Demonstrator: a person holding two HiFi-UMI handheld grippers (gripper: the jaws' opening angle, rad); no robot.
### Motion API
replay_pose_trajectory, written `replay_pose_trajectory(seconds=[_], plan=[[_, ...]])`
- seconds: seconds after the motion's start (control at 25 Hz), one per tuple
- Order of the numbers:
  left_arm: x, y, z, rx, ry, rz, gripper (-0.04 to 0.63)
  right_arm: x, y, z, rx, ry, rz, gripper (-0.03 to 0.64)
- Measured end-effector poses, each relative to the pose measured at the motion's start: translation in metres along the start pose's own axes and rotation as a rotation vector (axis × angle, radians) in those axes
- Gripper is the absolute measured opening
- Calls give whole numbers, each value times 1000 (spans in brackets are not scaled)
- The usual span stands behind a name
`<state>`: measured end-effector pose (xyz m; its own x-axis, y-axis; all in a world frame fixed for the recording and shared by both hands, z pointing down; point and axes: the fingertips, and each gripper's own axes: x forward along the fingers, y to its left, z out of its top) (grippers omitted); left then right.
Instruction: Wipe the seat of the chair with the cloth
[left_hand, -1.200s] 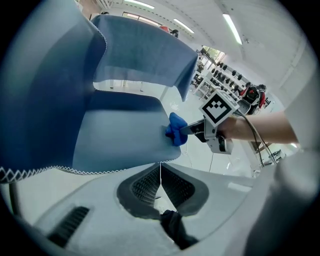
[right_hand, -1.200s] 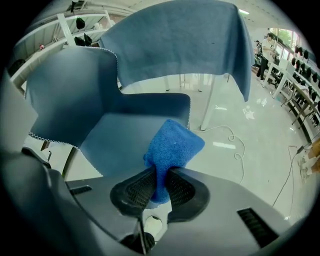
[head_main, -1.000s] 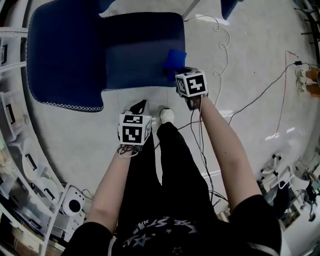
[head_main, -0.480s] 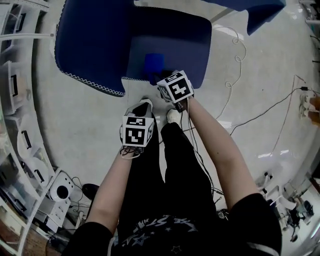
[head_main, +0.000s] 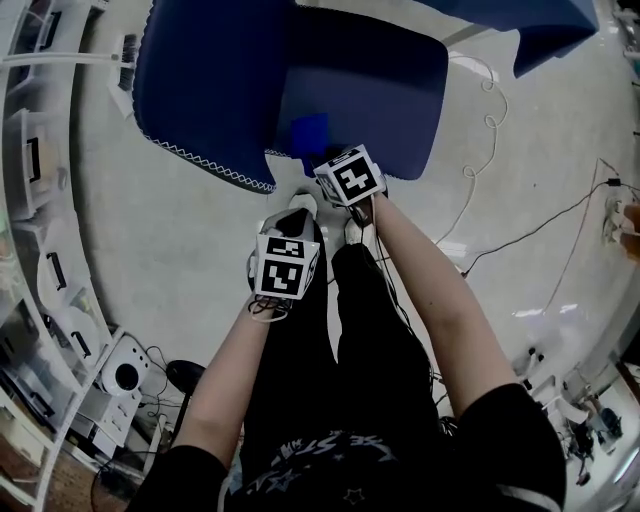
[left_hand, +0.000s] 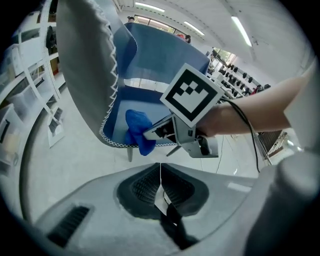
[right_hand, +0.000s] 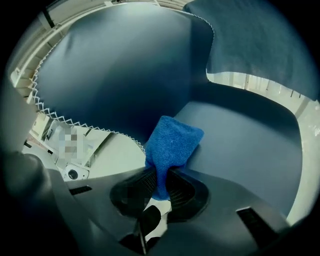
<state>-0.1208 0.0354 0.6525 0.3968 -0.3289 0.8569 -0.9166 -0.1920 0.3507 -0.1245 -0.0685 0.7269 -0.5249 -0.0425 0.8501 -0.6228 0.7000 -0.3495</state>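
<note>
The dark blue chair (head_main: 240, 90) stands ahead of me, its seat (head_main: 370, 95) facing up. A bright blue cloth (head_main: 309, 132) (right_hand: 172, 142) lies pressed on the seat's front left part, next to the backrest (right_hand: 120, 70). My right gripper (head_main: 328, 162) (right_hand: 160, 187) is shut on the cloth's near end. In the left gripper view the cloth (left_hand: 137, 131) hangs at the seat's front edge from the right gripper (left_hand: 150, 132). My left gripper (head_main: 292, 222) (left_hand: 160, 175) is held lower, off the chair, with its jaws together and nothing between them.
White shelving (head_main: 45, 200) curves along the left. A small white device (head_main: 122, 378) sits on the floor near it. Cables (head_main: 520, 225) run across the pale floor at right. Another blue chair (head_main: 540, 25) shows at the top right. My shoes (head_main: 305, 210) stand just before the seat.
The right gripper has dragged the cloth across the seat from its right front part to the left, by the backrest. The left gripper has stayed low, off the chair.
</note>
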Motion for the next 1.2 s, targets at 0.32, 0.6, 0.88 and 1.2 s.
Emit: replay_pose_trajectory(seconds=[0.32,0.6,0.88,1.2], plan=[[7,-17,22,61,-6,-60,21,-26,-51,-29,77,16,-94,55],[21,-35,34,81,12,-55,21,-64,-103,-67,163,4,-170,55],[29,-75,47,136,11,-68,21,-108,-150,-116,265,-3,-241,55],[28,-115,76,144,-55,-49,21,-154,-169,-141,256,-19,-247,55]])
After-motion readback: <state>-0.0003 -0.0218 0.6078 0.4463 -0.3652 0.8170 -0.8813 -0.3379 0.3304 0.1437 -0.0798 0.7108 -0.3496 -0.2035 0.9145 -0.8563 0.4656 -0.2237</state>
